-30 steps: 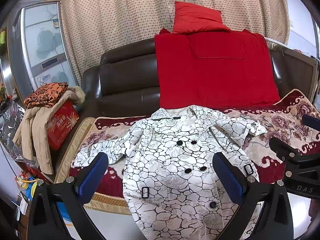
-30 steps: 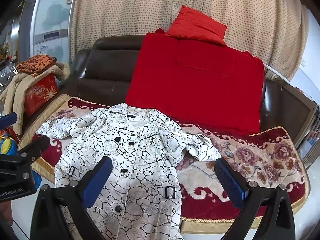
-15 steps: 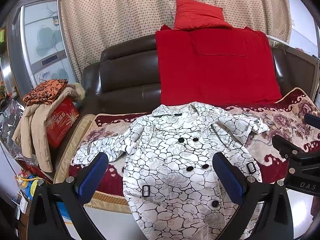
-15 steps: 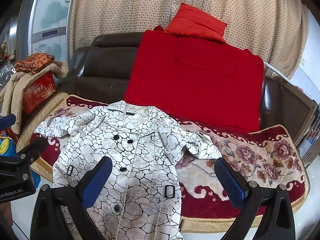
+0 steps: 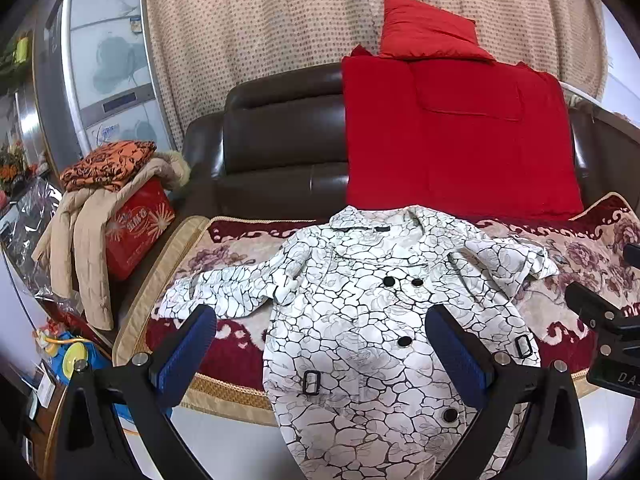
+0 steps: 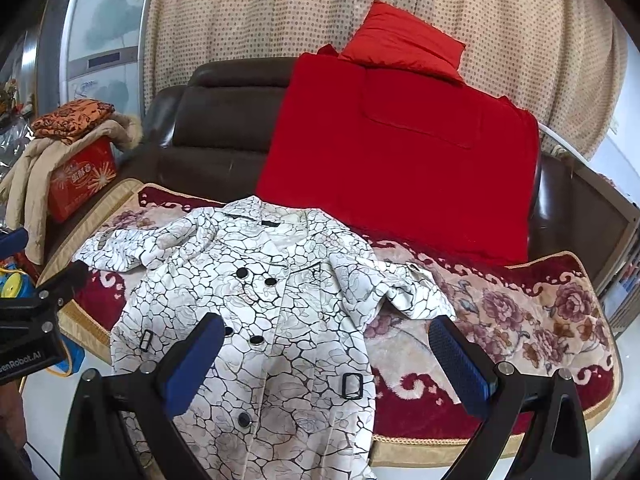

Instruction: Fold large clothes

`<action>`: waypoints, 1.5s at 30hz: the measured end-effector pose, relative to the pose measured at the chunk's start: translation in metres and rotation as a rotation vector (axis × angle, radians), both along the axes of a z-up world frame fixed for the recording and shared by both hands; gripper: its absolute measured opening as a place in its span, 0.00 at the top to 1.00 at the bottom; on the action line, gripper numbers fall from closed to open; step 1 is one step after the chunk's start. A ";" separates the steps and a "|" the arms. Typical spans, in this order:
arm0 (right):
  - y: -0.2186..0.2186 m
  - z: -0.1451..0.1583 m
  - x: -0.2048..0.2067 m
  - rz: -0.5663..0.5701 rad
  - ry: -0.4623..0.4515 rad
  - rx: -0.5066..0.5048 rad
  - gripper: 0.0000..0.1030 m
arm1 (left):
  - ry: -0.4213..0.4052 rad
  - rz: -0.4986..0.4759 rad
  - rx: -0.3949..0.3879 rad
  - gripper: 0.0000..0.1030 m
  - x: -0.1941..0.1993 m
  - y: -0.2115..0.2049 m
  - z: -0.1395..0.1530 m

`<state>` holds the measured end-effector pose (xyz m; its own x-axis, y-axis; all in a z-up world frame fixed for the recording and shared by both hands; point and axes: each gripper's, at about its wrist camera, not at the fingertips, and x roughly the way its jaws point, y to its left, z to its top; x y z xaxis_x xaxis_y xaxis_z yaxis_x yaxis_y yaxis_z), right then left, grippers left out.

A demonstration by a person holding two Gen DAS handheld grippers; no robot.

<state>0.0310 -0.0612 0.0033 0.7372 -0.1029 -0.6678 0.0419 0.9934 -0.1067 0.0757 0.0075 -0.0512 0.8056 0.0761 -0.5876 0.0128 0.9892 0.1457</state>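
Note:
A white coat with a black crackle pattern and black buttons lies face up on the sofa seat, collar toward the backrest, hem hanging over the front edge; it also shows in the right wrist view. Its left sleeve stretches out sideways; its right sleeve is bunched. My left gripper is open and empty, hovering above the coat's lower front. My right gripper is open and empty above the coat's right side.
A floral red-and-cream blanket covers the seat of the dark leather sofa. A red blanket and red pillow lie on the backrest. A red box with a beige jacket and orange cloth stands at the left.
Both grippers have risen and tilted slightly, so the coat sits lower in both views. The coat itself has not moved. Both grippers stay open.

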 end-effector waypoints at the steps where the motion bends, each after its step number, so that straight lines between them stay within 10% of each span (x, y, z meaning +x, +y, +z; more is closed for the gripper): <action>1: 0.002 0.000 0.001 0.001 0.002 -0.001 0.00 | 0.003 0.004 -0.001 0.00 0.001 0.002 -0.001; 29: 0.008 0.000 0.034 0.004 0.027 0.004 0.00 | 0.062 0.108 -0.012 0.00 0.030 0.042 -0.027; 34: -0.050 -0.034 0.055 -0.034 0.103 0.208 0.00 | 0.201 0.060 -0.011 0.00 0.054 0.036 -0.063; 45: -0.246 -0.174 0.103 -0.305 0.179 0.995 0.00 | 0.346 0.042 0.008 0.00 0.088 0.014 -0.107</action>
<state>0.1342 -0.3076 -0.1709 0.6550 0.3866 -0.6493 0.3686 0.5866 0.7211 0.1634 0.0213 -0.1585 0.5552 0.1102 -0.8244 0.0224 0.9888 0.1473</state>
